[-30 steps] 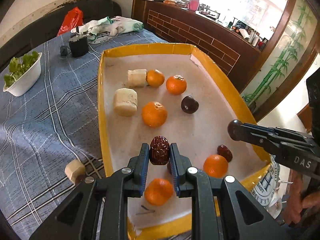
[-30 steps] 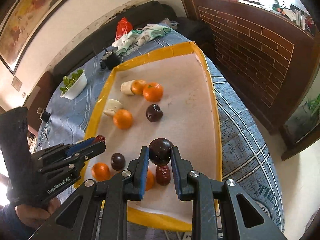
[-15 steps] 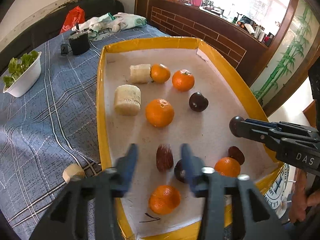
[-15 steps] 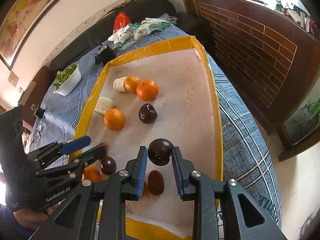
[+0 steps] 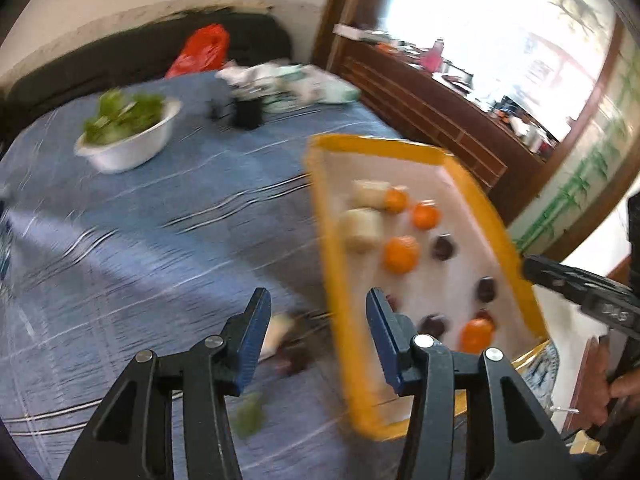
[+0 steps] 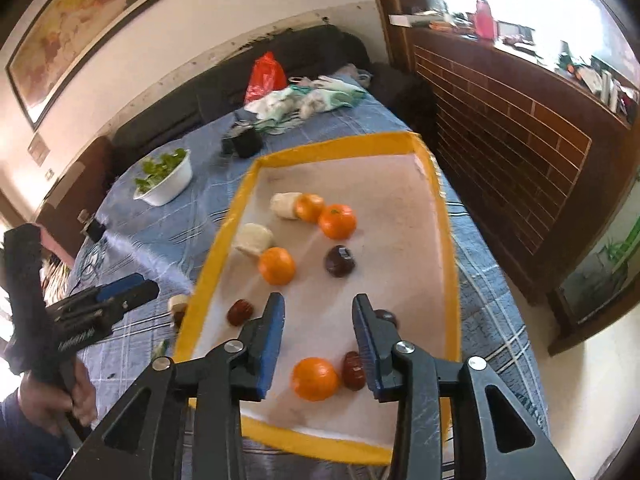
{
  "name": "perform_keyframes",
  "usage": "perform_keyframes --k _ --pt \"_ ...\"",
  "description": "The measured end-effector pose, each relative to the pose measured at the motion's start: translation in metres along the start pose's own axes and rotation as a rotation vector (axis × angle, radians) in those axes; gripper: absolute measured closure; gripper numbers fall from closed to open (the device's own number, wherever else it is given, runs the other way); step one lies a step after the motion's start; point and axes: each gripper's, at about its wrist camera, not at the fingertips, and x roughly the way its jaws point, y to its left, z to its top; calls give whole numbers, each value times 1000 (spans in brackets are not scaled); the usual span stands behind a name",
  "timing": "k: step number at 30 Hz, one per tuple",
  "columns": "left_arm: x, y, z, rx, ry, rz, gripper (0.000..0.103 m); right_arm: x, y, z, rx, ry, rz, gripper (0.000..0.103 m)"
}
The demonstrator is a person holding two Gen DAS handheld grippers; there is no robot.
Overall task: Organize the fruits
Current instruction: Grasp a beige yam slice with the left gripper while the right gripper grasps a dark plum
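Observation:
A yellow-rimmed tray (image 6: 451, 276) lined with white paper holds oranges (image 6: 277, 266), dark plums (image 6: 339, 261), red dates (image 6: 239, 312) and pale banana pieces (image 6: 253, 239). My right gripper (image 6: 318, 344) is open and empty above the tray's near end, over an orange (image 6: 314, 378) and a date (image 6: 353, 370). My left gripper (image 5: 316, 340) is open and empty, over the blue cloth at the tray's left rim (image 5: 328, 240). A pale piece (image 5: 276, 330) and a dark fruit (image 5: 294, 360) lie on the cloth below it. The left wrist view is blurred.
A white bowl of greens (image 6: 166, 178) stands on the blue checked tablecloth (image 5: 120, 240). A black box (image 6: 247, 142), white gloves (image 6: 308, 98) and a red bag (image 6: 265, 76) lie at the far end. A brick-pattern counter (image 6: 500, 132) runs along the right.
My right gripper opened and let go of the dark plum. My left gripper, open since releasing the date, swung left off the tray toward the cloth.

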Motion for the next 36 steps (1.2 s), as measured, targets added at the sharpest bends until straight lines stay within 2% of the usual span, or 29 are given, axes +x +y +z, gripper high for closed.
perform_keyframes --k 2,4,11,14,18,21,25,27,29,32,36 --pt "6 26 -5 -24 56 6 55 -1 9 -3 -19 1 4 63" --pt "11 36 -9 -13 74 -4 55 -1 16 -6 -33 7 13 63" --pt "42 24 -20 80 138 -55 55 -7 32 -18 -80 13 20 63" --pt "53 23 -17 74 139 -63 56 -9 32 -23 -81 15 17 63" --pt "63 28 -10 30 148 -114 67 -10 32 -26 -72 19 10 63" --pt "68 32 -9 0 152 -144 70 -10 30 -28 -61 22 7 63" --pt "60 34 -13 -6 141 -146 74 -9 32 -28 -59 26 10 63" --pt "52 40 -16 -29 133 -143 86 -7 37 -27 -68 32 25 63" --pt "41 49 -21 -51 117 -143 88 -4 46 -25 -88 36 46 63" --pt "25 66 -33 -93 105 -136 88 5 66 -22 -129 54 105 62" --pt "14 81 -51 -99 124 -69 91 28 96 -19 -179 127 200 58"
